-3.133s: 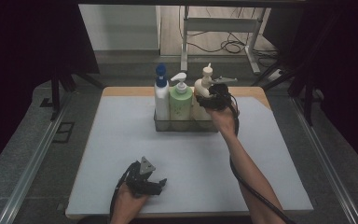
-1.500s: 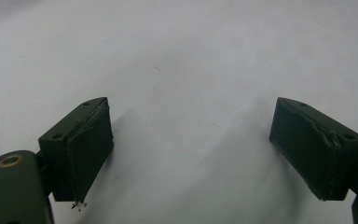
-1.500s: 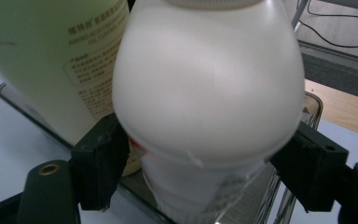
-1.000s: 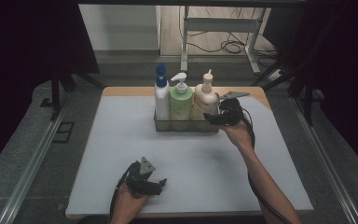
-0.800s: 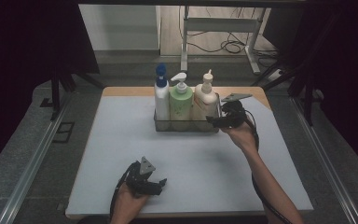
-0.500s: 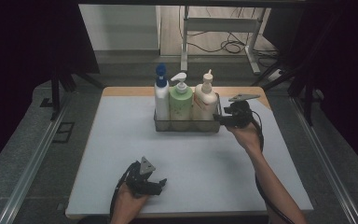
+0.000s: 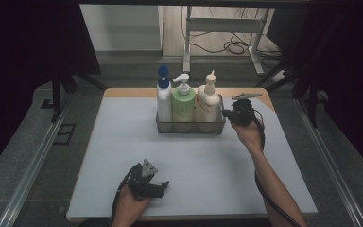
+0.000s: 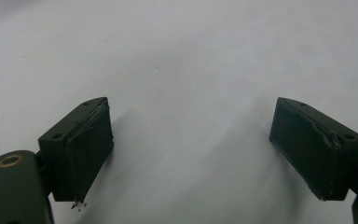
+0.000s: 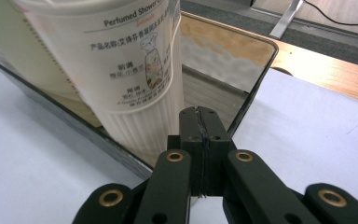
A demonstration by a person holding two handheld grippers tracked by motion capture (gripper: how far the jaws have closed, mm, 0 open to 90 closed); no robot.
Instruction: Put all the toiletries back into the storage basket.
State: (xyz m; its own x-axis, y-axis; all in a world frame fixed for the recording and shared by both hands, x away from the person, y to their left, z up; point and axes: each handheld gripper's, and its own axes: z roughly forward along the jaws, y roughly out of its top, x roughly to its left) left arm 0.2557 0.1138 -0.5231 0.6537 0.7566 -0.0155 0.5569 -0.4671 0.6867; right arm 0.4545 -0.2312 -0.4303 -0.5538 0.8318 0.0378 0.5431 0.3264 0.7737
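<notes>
Right hand-held gripper: you hold it right of centre in the high view, its tip at the right end of the wire basket. In the right gripper view its jaws are pressed together with nothing between them, close against the basket's clear end wall.
Left hand-held gripper: your left hand rests it on the tabletop in the lower left-centre of the high view. In the left gripper view its jaws stand spread wide over bare white surface.
Basket: a dark-rimmed rectangular holder at upper centre of the high view, standing on the tabletop.
Blue-capped bottle: white body, upright at the basket's left end.
Green bottle: upright pump bottle in the middle, touching its neighbours.
Cream bottle: upright at the basket's right end; in the right gripper view its ribbed base and printed label fill the upper left, just behind the closed jaws.
Tabletop: white sheet over a wooden top, wood showing along the far edge.
Right forearm: enters from the lower right of the high view, a black cable trailing beside it.
</notes>
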